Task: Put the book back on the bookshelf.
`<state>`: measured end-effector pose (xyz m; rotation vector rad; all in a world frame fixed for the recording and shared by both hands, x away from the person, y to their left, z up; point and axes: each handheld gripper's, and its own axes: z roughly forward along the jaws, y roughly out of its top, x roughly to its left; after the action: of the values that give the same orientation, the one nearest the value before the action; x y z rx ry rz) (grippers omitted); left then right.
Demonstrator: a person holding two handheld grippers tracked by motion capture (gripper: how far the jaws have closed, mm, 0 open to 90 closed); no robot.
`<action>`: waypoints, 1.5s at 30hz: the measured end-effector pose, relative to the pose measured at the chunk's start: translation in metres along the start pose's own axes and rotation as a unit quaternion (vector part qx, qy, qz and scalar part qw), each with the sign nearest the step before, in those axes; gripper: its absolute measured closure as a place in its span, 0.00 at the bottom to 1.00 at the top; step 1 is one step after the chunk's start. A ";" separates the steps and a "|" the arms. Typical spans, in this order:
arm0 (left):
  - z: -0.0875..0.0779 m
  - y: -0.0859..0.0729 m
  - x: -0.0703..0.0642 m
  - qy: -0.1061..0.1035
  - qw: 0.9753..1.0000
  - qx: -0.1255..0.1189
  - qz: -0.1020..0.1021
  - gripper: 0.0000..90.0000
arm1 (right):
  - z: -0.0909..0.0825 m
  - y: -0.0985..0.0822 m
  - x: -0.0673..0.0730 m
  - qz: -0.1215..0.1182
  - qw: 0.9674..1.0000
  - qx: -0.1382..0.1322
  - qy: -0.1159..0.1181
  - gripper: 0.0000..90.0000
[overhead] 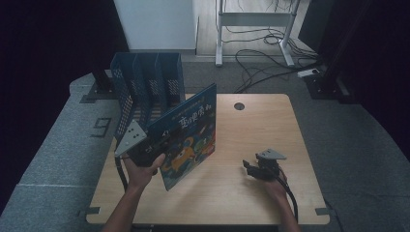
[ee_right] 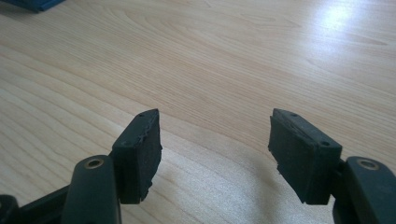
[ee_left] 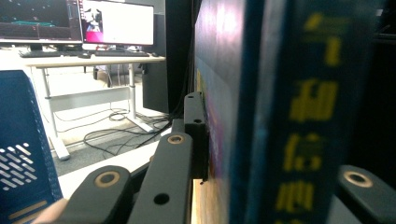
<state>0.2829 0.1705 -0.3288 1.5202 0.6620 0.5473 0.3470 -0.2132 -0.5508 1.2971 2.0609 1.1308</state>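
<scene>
- From the high view I see my left gripper clamped on a blue picture book, gripping it near its lower left edge. The book is lifted off the tabletop, standing upright and tilted, its cover facing my side.
- Just beyond the left gripper and the book stands a blue perforated file rack with upright dividers, at the far left corner of the tabletop. I cannot tell from here whether the book touches the rack.
- In the same view my right gripper sits low over bare wood, well apart from the book, which lies off to its left. Its jaws are parted with nothing between them.
- In the left gripper view the book stands right between the jaws, spine edge toward the camera with yellow characters running down it. The inner pad presses flat on its side. A corner of the file rack shows to the left of the gripper, and a desk with monitors stands far behind.
- In the right gripper view the right gripper is released, its two black pads spread wide above the wooden tabletop, holding nothing.
</scene>
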 end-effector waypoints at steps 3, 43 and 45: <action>-0.001 0.003 0.001 0.007 1.000 -0.002 -0.001 0.91 | 0.003 0.001 0.003 -0.010 1.000 0.010 -0.012 0.36; -0.016 0.026 0.020 0.054 0.998 -0.017 0.001 0.92 | 0.012 0.004 0.003 -0.007 0.998 0.056 -0.023 0.31; -0.017 0.027 0.022 0.056 0.998 -0.018 0.000 0.92 | 0.012 0.004 0.003 -0.006 0.998 0.056 -0.022 0.31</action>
<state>0.2889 0.1977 -0.3021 1.4639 0.7348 0.6449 0.3558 -0.2050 -0.5542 1.3472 2.1225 0.9847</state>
